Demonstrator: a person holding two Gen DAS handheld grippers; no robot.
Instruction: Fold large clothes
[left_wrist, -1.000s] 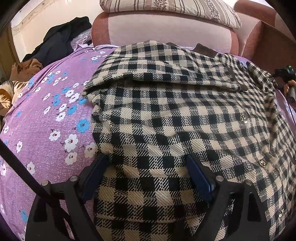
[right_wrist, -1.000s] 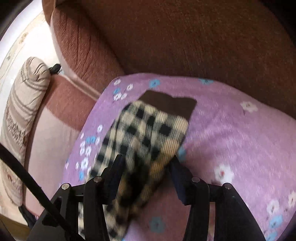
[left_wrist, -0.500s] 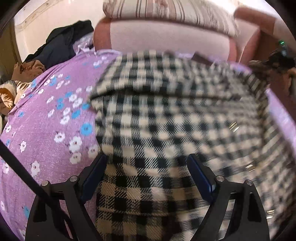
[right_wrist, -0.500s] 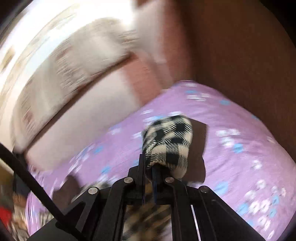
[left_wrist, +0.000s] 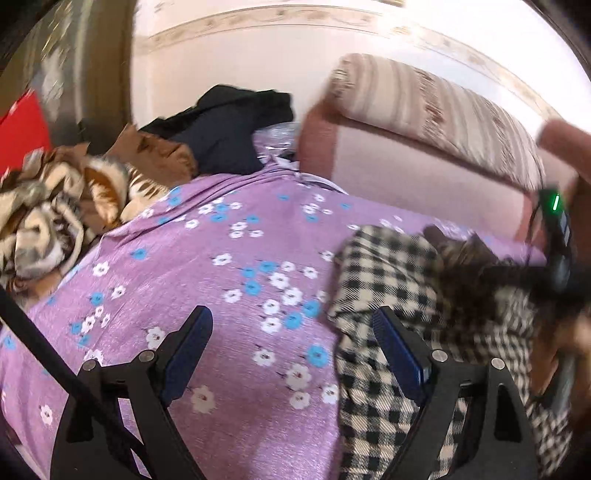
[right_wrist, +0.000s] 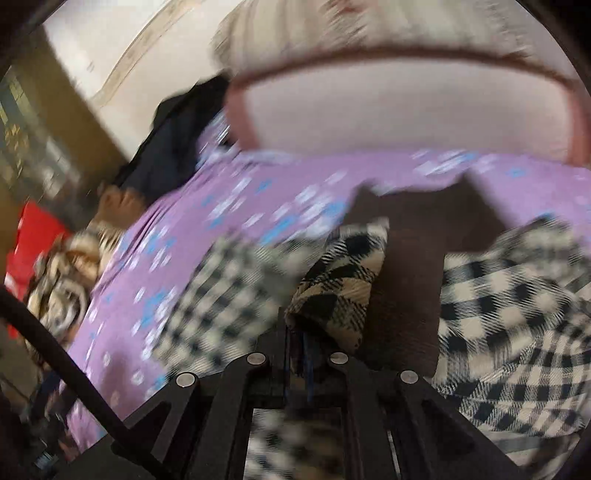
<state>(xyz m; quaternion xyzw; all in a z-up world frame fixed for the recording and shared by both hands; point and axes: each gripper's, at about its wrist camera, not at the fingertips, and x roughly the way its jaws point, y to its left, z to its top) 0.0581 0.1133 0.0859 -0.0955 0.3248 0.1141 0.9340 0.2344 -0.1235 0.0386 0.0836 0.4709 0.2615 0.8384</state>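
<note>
Left wrist view first: the left hand-held gripper (left_wrist: 291, 354) has its jaws spread wide with nothing between them, just hanging over the purple floral sheet (left_wrist: 221, 280) on the bed. The checked garment (left_wrist: 399, 280) (black and cream, big squares) sits on the right half of the sheet, bunched up, and its near edge passes right beside the right blue pad (left_wrist: 397, 345); can't tell if it actually touches. At the far right edge the other hand-held gripper shows up as a dark blur with a green light, over the garment. Far left there's a heap of brown and cream striped blankets (left_wrist: 51, 210), then a dark pile of clothes (left_wrist: 229, 129) at the far end. A pink sofa arm (left_wrist: 406, 166) with a striped cushion (left_wrist: 424, 96) on top runs along the far right.

Right wrist view, pretty blurry: the right hand-held gripper (right_wrist: 297, 354) is pressed nearly together and pinching a fold of the checked garment (right_wrist: 340, 280), which bulges up just past the fingertips. Its jaws have just been closing and then eased open a touch, with the cloth between them. A brown lining panel (right_wrist: 410, 280) of the garment shows right beside that fold, more check fabric spreads left and right, and the purple sheet and sofa arm lie beyond.
</note>
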